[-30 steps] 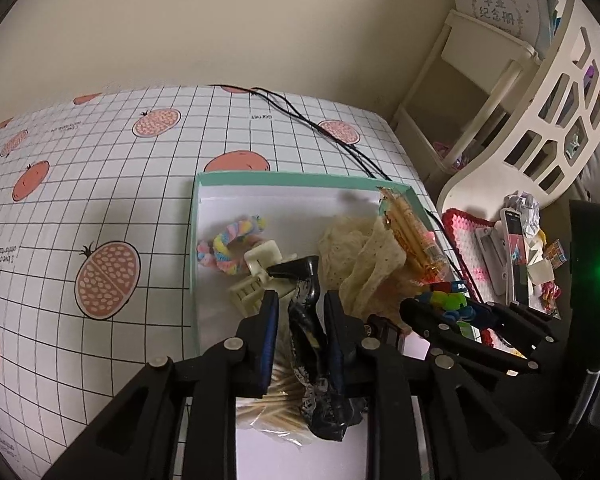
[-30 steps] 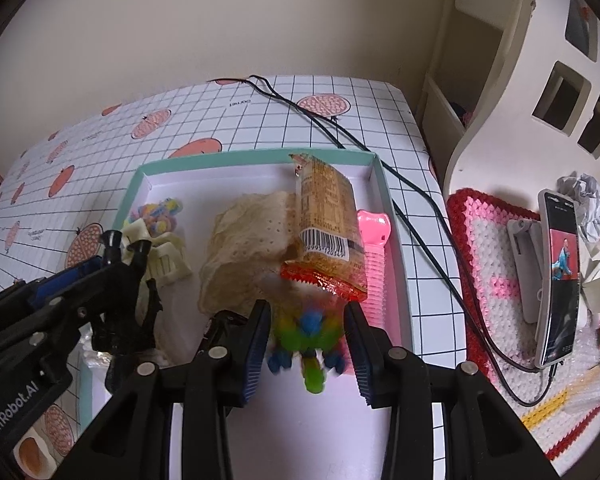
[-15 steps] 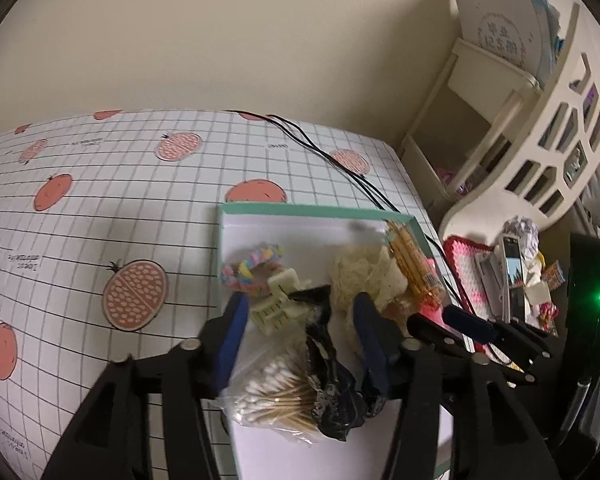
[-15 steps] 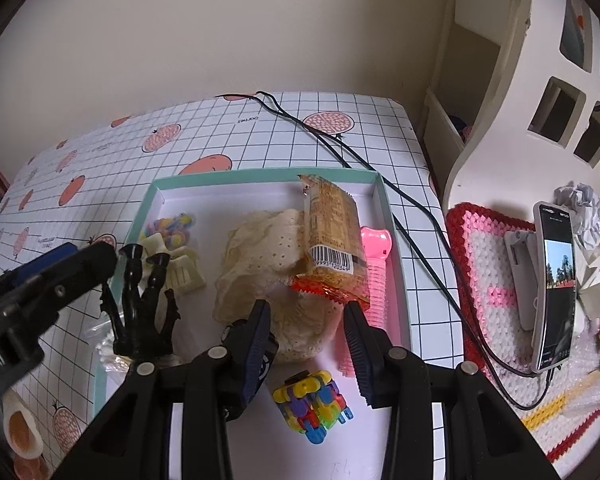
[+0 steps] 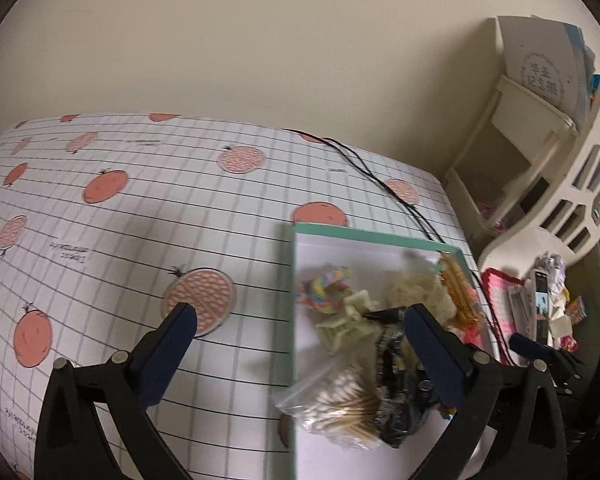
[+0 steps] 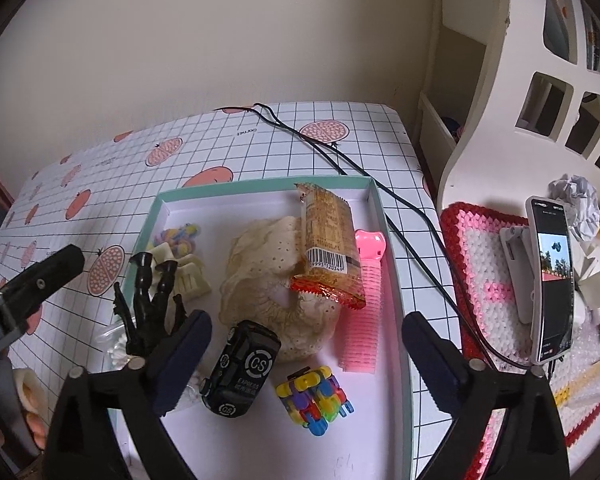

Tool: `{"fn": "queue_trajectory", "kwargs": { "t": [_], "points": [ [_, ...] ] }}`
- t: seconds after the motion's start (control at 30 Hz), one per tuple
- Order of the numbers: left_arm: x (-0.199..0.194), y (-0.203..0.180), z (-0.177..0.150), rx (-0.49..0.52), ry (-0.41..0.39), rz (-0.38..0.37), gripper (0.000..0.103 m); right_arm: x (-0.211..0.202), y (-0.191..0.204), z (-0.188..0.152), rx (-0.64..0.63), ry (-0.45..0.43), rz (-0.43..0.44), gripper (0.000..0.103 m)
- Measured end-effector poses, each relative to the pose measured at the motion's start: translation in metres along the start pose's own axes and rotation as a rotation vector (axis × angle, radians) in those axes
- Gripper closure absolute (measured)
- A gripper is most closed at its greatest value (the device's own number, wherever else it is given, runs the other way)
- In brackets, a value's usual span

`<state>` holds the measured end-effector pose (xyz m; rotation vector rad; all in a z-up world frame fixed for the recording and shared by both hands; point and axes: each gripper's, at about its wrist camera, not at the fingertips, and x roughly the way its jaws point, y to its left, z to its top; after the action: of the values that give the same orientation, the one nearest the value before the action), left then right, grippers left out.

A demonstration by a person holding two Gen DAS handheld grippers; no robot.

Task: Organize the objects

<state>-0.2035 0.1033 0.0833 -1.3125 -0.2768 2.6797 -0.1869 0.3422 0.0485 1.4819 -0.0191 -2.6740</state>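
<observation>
- Mint-green shallow cardboard tray (image 6: 396, 264) with a white floor is seen lying on the counter (image 6: 260, 136), which is covered with a grid-patterned sheet printed with orange fruit.
- Inside the tray, a multicoloured block puzzle cube (image 6: 314, 397) is seen near the front, just beside a black toy car (image 6: 242, 368) marked "CS".
- A cream perforated cloth (image 6: 272, 276) is bunched in the middle of the tray, and an orange snack packet (image 6: 328, 246) with a barcode is laid across it.
- A pink plastic comb (image 6: 366, 300) is placed along the right wall of the tray, partly under the packet's edge.
- A black claw hair clip (image 6: 150, 300), a cream hair clip (image 6: 184, 270) and a pastel rainbow scrunchie (image 6: 180, 236) are gathered at the left side, with a clear bag of cotton swabs (image 5: 340, 400) at the left front.
- The right tool (image 6: 306, 356) is held released above the front of the tray, its blue-padded jaws spread wide and gripping nothing.
- The left tool (image 5: 300, 344) is likewise released, its jaws spread wide across the tray's left edge and nothing held between them.
- A black cable (image 6: 340, 160) is run across the counter behind the tray, and a smartphone (image 6: 550, 280) is propped upright on a red, pink and white crocheted mat (image 6: 480, 248) to the right.
</observation>
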Motion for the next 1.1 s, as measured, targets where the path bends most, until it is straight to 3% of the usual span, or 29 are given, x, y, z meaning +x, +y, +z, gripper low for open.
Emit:
{"fn": "queue_trajectory", "kwargs": {
  "t": [0.27, 1.1],
  "points": [
    [0.002, 0.018, -0.006, -0.007, 0.006, 0.089, 0.000, -0.008, 0.004, -0.005, -0.006, -0.021, 0.007, 0.000],
    [-0.082, 0.033, -0.033, -0.006, -0.118, 0.067, 0.000, -0.069, 0.037, -0.051, -0.012, -0.088, 0.064, 0.000]
  ]
}}
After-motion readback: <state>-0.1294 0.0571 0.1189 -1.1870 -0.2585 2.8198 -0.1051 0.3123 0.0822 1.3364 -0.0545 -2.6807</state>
